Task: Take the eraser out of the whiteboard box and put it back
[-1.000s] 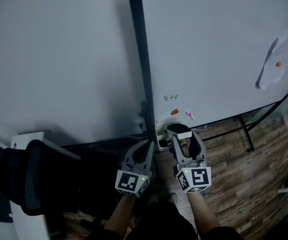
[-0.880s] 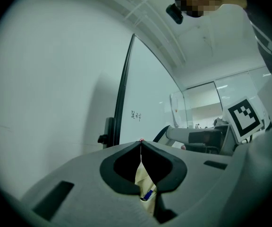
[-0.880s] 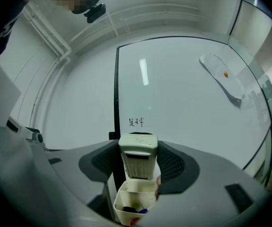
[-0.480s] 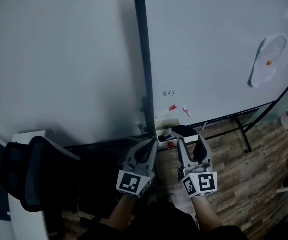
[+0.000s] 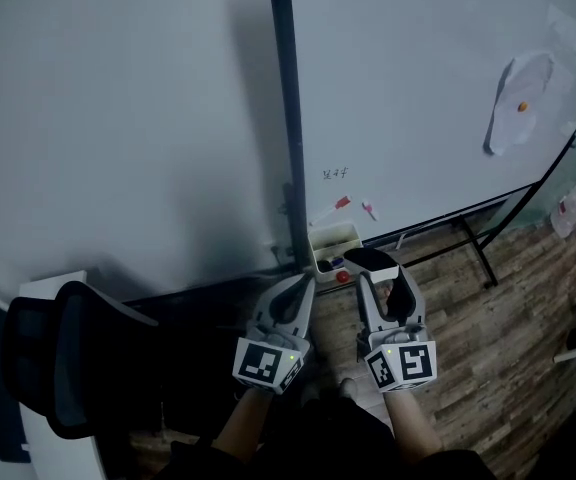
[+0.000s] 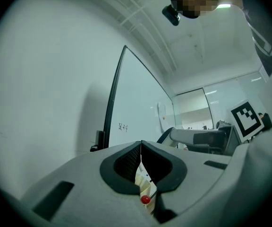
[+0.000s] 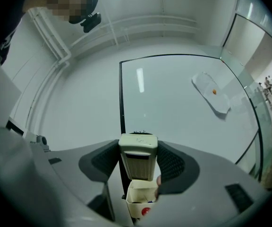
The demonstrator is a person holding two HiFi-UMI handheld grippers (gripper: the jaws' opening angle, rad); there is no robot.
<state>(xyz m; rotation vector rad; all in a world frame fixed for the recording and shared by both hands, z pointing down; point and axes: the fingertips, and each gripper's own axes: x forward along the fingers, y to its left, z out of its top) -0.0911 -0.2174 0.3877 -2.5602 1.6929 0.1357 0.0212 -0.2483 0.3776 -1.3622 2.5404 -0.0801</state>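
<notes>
Nothing here reads clearly. A small dark scribble (image 5: 335, 174) sits on the whiteboard (image 5: 418, 78), beyond the right gripper (image 5: 380, 268) and a little to its left, too small to make out.

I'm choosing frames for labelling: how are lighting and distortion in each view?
Head view: dim, murky around the chair, whiteboard evenly lit. Left gripper view: heavy fisheye, black corners. Right gripper view: same bending, a light streak glares on the whiteboard, eraser sharp.

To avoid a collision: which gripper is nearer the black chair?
Left. The left gripper is right of the chair; the right gripper, holding the eraser, lies farther right.
</notes>
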